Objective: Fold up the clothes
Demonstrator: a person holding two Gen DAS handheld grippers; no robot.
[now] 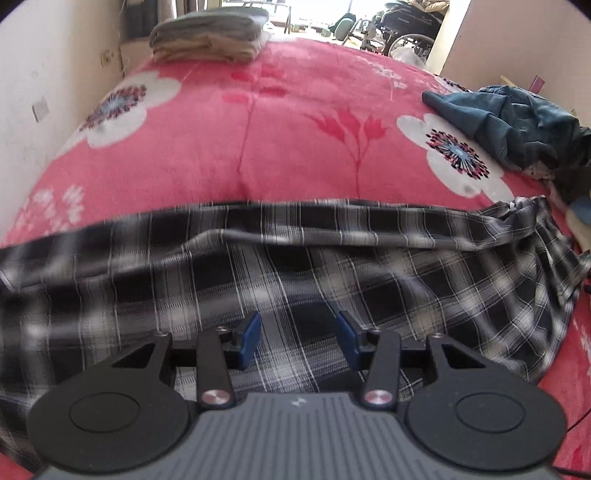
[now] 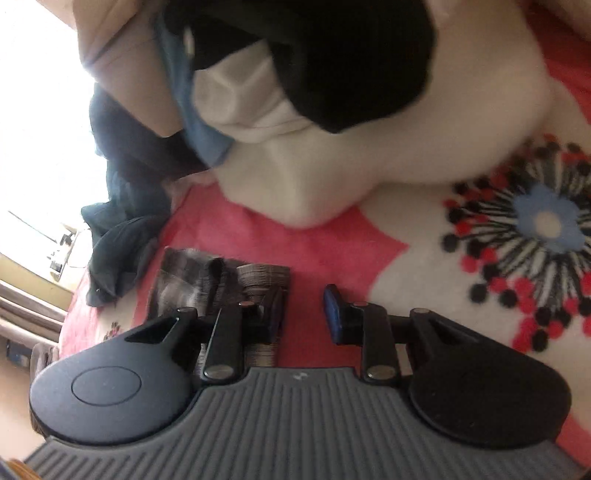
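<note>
A black-and-white plaid shirt (image 1: 258, 266) lies spread across the near part of the pink flowered blanket (image 1: 258, 140). My left gripper (image 1: 298, 332) is open just above the shirt, nothing between its blue pads. My right gripper (image 2: 304, 314) is open over the blanket (image 2: 332, 258); a corner of the plaid shirt (image 2: 192, 280) lies at its left finger, not clamped. A pile of unfolded clothes, white (image 2: 332, 166), black (image 2: 332, 55) and dark blue (image 2: 129, 184), lies just ahead of it.
A stack of folded grey and beige clothes (image 1: 210, 35) sits at the far end of the bed. A crumpled blue denim garment (image 1: 517, 118) lies at the right. A wall (image 1: 37, 92) runs along the left. A wheelchair (image 1: 410, 26) stands beyond the bed.
</note>
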